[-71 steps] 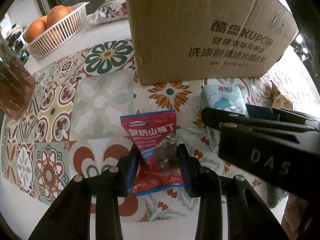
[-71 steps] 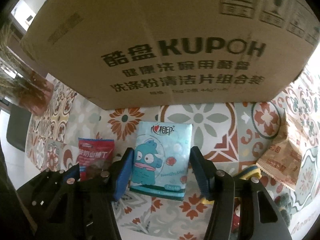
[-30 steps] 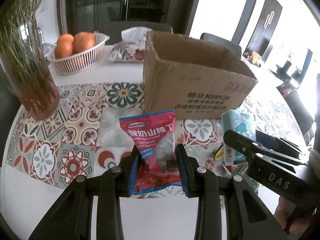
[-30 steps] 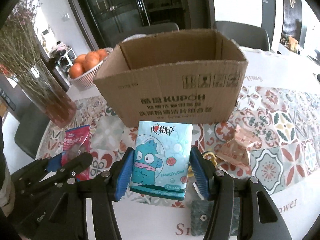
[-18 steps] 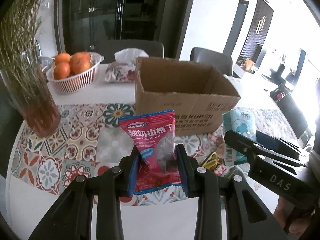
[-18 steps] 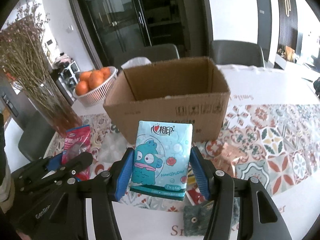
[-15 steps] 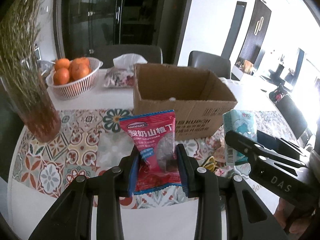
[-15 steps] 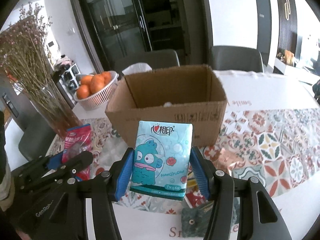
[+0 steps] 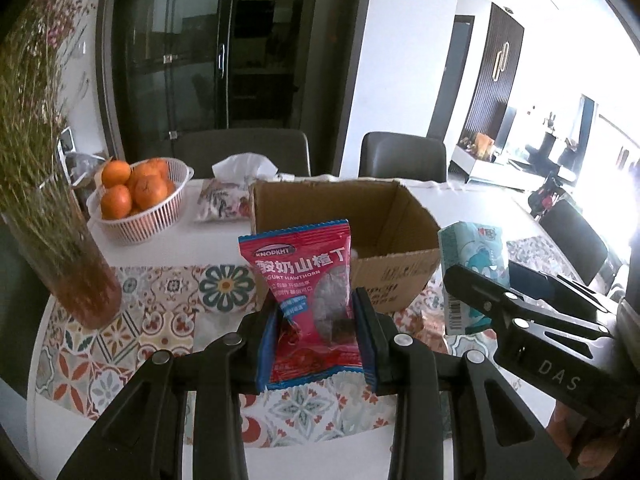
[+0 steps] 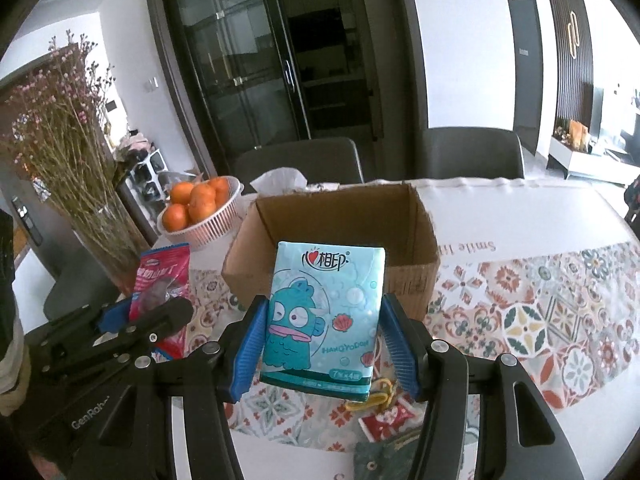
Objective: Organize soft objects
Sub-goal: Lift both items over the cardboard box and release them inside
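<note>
My left gripper (image 9: 316, 312) is shut on a red hawthorn snack bag (image 9: 308, 280) and holds it well above the table, in front of the open cardboard box (image 9: 396, 216). My right gripper (image 10: 322, 340) is shut on a teal tissue pack (image 10: 324, 304) with a cartoon fish, also held high before the box (image 10: 416, 216). The tissue pack shows at the right in the left wrist view (image 9: 472, 256). The snack bag shows at the left in the right wrist view (image 10: 162, 276). Something small and white lies inside the box, unclear what.
A white basket of oranges (image 9: 136, 196) and a floral tissue pouch (image 9: 224, 200) stand behind the box. A glass vase of dried flowers (image 9: 60, 248) is at the left. Small packets (image 10: 384, 412) and a dark green item (image 10: 384, 460) lie on the patterned mat (image 10: 560, 320) below.
Both grippers have risen from the table with their packs. The box has gone from filling the view to sitting lower and farther, its open top now visible.
</note>
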